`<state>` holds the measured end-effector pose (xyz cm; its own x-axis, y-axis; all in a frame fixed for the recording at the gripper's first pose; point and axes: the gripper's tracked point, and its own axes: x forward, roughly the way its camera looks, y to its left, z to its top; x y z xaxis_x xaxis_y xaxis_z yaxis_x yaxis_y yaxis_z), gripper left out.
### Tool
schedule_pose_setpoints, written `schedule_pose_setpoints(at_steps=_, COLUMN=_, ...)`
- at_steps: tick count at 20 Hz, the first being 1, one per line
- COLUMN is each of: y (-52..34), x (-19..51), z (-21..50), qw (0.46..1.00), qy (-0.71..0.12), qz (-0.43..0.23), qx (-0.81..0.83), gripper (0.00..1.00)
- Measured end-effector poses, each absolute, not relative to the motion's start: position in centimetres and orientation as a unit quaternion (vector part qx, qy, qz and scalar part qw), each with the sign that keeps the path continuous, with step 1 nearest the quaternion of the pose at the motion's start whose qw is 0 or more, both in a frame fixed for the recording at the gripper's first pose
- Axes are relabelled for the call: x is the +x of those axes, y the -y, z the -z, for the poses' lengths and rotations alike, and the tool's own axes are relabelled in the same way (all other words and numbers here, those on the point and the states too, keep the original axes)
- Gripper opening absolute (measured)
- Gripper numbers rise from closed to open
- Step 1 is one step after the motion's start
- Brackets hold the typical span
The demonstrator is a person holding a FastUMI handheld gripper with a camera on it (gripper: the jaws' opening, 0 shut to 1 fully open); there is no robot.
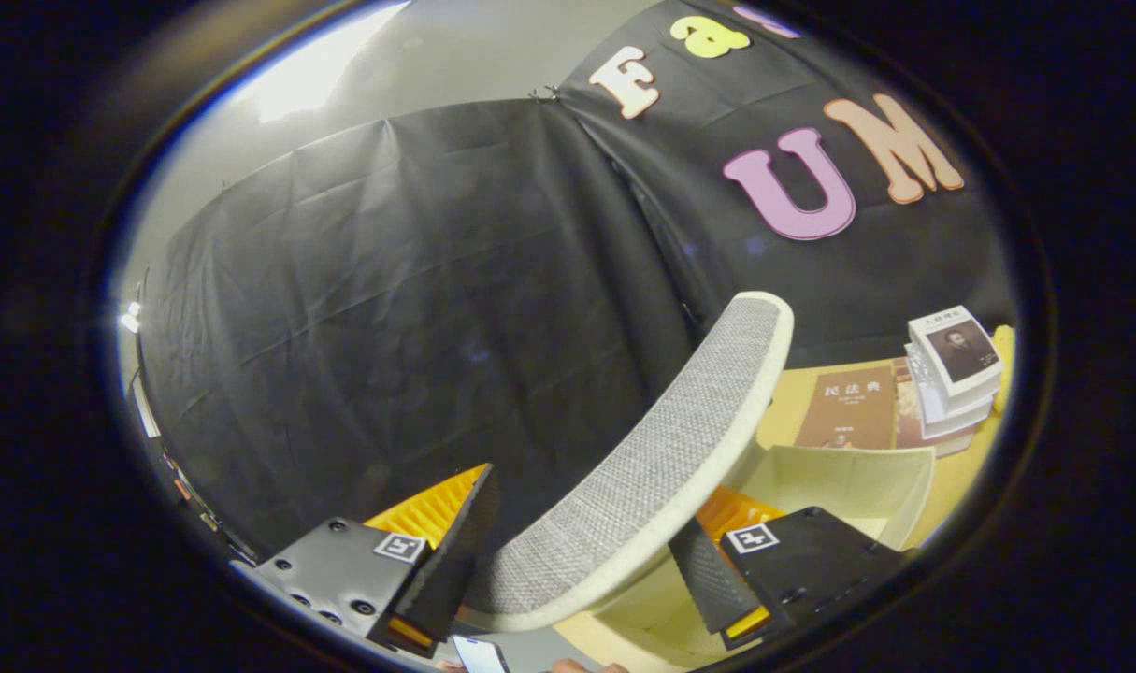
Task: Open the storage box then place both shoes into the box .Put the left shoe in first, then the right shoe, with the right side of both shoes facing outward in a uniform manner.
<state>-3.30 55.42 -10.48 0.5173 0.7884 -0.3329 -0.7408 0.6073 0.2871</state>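
A grey knit shoe [661, 449] with a cream sole rim is held up between my fingers, its long body slanting up and away toward the black cloth wall. My gripper [582, 561] is shut on it, with the left finger [455, 542] and the right finger [712, 570] pressing its two sides near one end. I cannot tell whether it is the left or the right shoe. The cream storage box [857, 477] lies just beyond the right finger, below the shoe, with its inside showing.
On the wooden table [960, 472] past the box lie a brown book [848, 407] and a stack of white books [956, 369]. The black cloth wall rises close behind. Below the fingers a phone corner [479, 654] and a fingertip [577, 665] peek in.
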Motion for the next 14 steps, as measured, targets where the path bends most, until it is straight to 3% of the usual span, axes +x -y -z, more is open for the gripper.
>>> schedule_pose_setpoints(at_steps=6, y=-61.4, x=-5.5, z=9.9, qw=0.844, qy=-0.209, qz=-0.489, qx=0.063, gripper=1.0)
schedule_pose_setpoints(at_steps=14, y=-49.8, x=-4.1, z=11.6, qw=0.886, qy=-0.196, qz=-0.419, qx=-0.037, gripper=1.0)
